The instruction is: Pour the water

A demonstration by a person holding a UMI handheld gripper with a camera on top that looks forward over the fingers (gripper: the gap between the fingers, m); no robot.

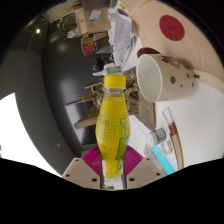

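My gripper (112,168) is shut on a clear plastic bottle (112,125) with a yellow label and yellow cap. Both pink pads (93,159) press on its lower body. The whole view is tilted, so the bottle is leaning and held up off the table. Its capped neck points toward a white mug (165,77) with brown dots, which stands just beyond and to the right of the cap, with its mouth facing the bottle.
A round white table (190,40) with a pink circular mat (170,27) bears the mug. A small box (166,136) with blue print lies right of the fingers. Dark chairs and floor lie to the left.
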